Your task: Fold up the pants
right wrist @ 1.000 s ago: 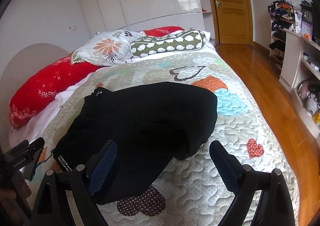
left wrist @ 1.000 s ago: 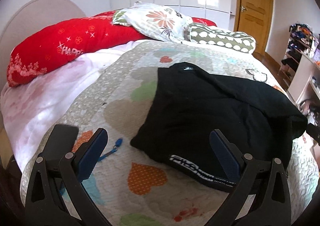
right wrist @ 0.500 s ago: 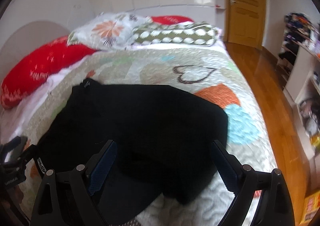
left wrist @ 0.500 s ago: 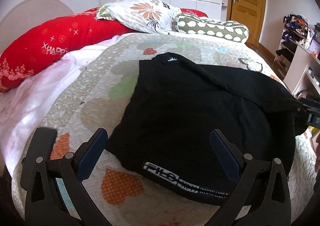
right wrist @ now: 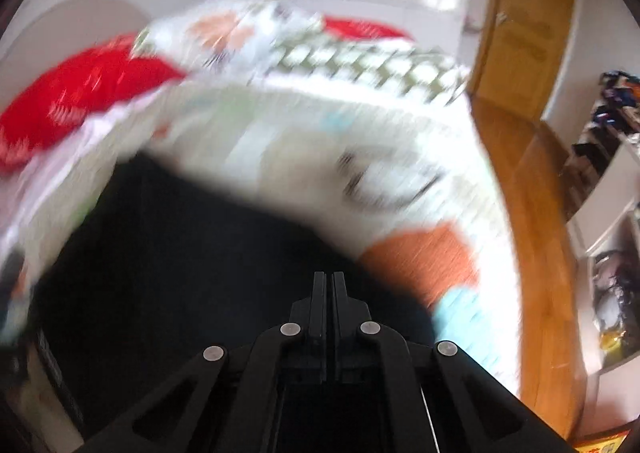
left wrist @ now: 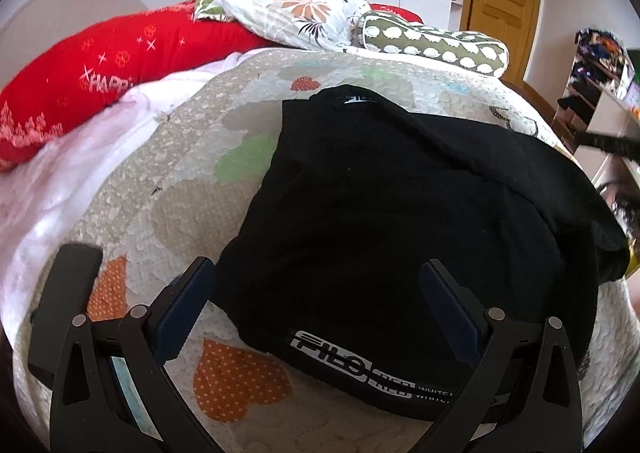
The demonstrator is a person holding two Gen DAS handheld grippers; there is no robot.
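Note:
The black pants (left wrist: 400,213) lie bunched on the quilted bed (left wrist: 192,157), a white-lettered waistband nearest my left gripper. My left gripper (left wrist: 316,305) is open, its fingers on either side of the near edge of the pants. In the blurred right wrist view the pants (right wrist: 180,273) fill the lower left. My right gripper (right wrist: 329,281) has its fingers pressed together over the pants' right side; whether cloth is pinched between them cannot be told.
A red bolster (left wrist: 100,65), a floral pillow (left wrist: 296,9) and a green spotted bolster (left wrist: 436,45) lie at the head of the bed. A wooden door (left wrist: 504,5), wooden floor (right wrist: 532,253) and cluttered shelves (right wrist: 612,181) are to the right.
My right gripper has shut from wide open and dropped quickly toward the pants' right side. My left gripper has stayed open and moved closer over the waistband edge.

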